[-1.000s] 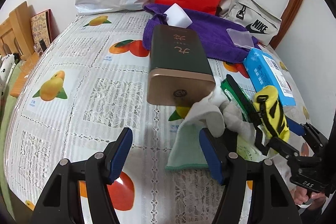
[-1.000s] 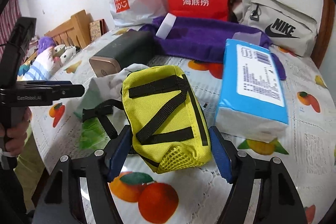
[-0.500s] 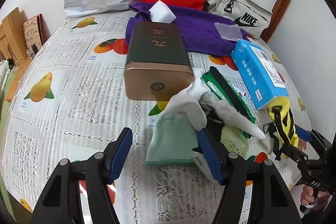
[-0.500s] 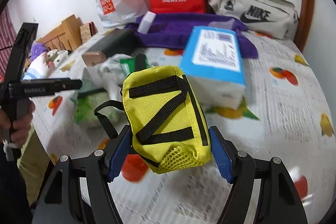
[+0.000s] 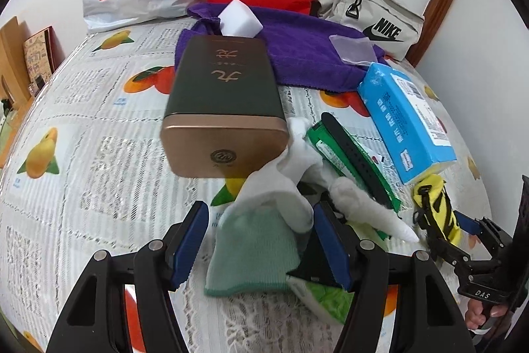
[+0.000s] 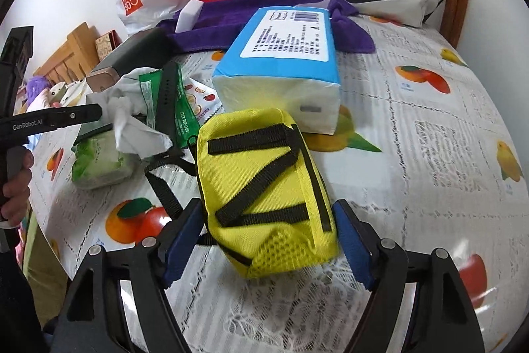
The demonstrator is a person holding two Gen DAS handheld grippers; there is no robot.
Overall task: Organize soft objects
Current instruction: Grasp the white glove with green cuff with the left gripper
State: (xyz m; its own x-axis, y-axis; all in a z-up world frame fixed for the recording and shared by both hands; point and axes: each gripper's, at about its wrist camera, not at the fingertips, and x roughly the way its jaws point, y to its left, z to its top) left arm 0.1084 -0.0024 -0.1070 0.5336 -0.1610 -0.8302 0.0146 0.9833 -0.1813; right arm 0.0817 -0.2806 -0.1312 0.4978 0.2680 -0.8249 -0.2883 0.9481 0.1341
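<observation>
The right gripper (image 6: 267,240) was opening its jaws around the yellow pouch (image 6: 264,187), which lay between the blue pads with a gap showing at each side, so it was being let go onto the tablecloth (image 6: 429,138). The left gripper (image 5: 261,243) stood parted and gripped nothing; the mint-green cloth (image 5: 254,253) lay between its pads, apparently unpressed, with a crumpled white cloth (image 5: 291,167) heaped over it at twelve o'clock.

From the pouch, a blue tissue pack (image 6: 284,62) lay just beside it at twelve o'clock, a green wipes packet (image 6: 99,161) at nine o'clock, and a purple towel (image 6: 264,19) farther back.

The pouch looked light, limp nylon with black webbing; I judged it would sag and slide under a pinch, so its padded middle or a strap would serve best. The cloths would drape and bunch, better taken at a gathered fold.

The pouch's strap ran under the right gripper's left finger, its end hidden. What lay beneath the white cloth could not be made out, and the left pad's contact with the green cloth was hard to judge
</observation>
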